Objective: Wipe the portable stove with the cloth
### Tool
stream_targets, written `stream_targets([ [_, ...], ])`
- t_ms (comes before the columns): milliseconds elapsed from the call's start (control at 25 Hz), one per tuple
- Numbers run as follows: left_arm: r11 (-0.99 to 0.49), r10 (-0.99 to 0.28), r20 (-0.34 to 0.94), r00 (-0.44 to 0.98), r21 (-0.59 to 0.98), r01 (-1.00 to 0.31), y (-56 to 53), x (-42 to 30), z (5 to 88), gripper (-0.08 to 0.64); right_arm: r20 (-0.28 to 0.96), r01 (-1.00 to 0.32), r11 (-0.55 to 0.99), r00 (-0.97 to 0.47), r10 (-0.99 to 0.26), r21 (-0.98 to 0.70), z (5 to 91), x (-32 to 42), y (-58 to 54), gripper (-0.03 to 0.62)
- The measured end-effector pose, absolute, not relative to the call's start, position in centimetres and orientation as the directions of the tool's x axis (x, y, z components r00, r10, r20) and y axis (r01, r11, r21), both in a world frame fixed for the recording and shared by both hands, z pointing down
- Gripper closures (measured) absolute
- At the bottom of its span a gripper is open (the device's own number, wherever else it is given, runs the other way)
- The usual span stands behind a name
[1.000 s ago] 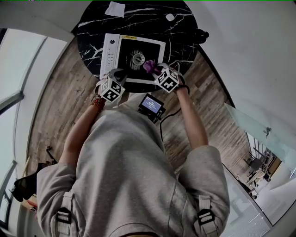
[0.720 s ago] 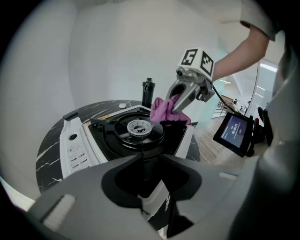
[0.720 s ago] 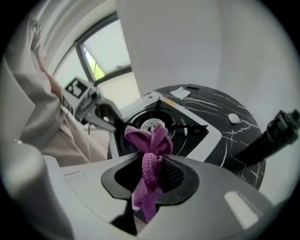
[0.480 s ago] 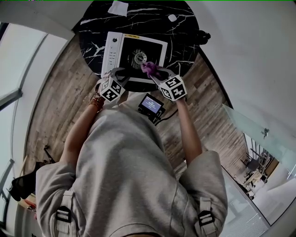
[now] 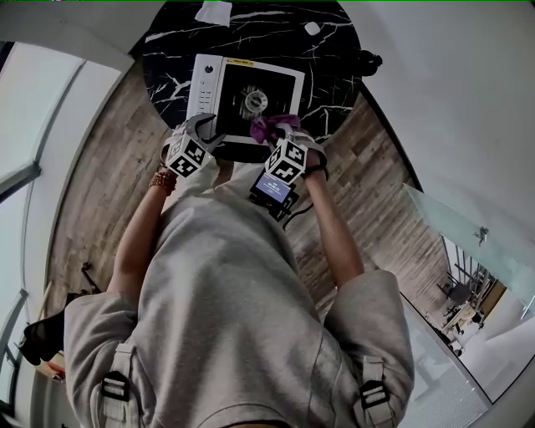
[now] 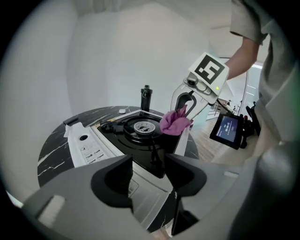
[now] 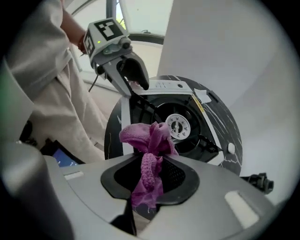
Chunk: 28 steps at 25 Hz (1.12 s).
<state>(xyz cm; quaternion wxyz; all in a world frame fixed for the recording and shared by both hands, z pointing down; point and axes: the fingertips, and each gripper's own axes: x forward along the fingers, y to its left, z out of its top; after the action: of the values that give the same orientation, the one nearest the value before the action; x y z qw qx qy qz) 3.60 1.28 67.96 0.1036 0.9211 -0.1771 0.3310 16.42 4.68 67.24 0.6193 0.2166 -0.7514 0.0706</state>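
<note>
The portable stove (image 5: 206, 88) is white with a black top and a round burner (image 5: 255, 100), and it stands on the round black marble table (image 5: 330, 63). My right gripper (image 5: 280, 132) is shut on a bunched purple cloth (image 5: 266, 127) over the stove's near right edge. The cloth (image 7: 147, 138) hangs from between its jaws above the burner (image 7: 178, 125). My left gripper (image 5: 207, 130) hovers at the stove's near left side. Its jaws have just been opening, and the left gripper (image 6: 146, 174) now stands open with nothing between them, above the stove (image 6: 101, 150).
A white folded sheet (image 5: 213, 12) and a small white object (image 5: 312, 29) lie at the table's far side. A black canister (image 5: 365, 60) stands at its right edge. A small screen device (image 5: 273, 189) hangs at the person's waist. Wooden floor surrounds the table.
The left gripper's jaws have spread wider and it has shifted slightly left. The right gripper, cloth still in it, has swung back toward the stove's near edge.
</note>
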Motion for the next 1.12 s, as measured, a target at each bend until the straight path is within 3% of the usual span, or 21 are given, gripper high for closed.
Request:
stream_targets([
  [560,-0.94,-0.229,0.656,0.719,0.045,-0.339,1.4,3.5,68.4,0.383,0.968,-0.383,0.914,-0.151,-0.203,0.132,69.0,12.4,4.9,0.482],
  [1120,-0.947,-0.226,0.669,0.708,0.02,-0.321,1.7,3.6,68.6,0.374,0.936,-0.366,0.926,-0.286,-0.205,0.091,68.7,6.9,4.0,0.482],
])
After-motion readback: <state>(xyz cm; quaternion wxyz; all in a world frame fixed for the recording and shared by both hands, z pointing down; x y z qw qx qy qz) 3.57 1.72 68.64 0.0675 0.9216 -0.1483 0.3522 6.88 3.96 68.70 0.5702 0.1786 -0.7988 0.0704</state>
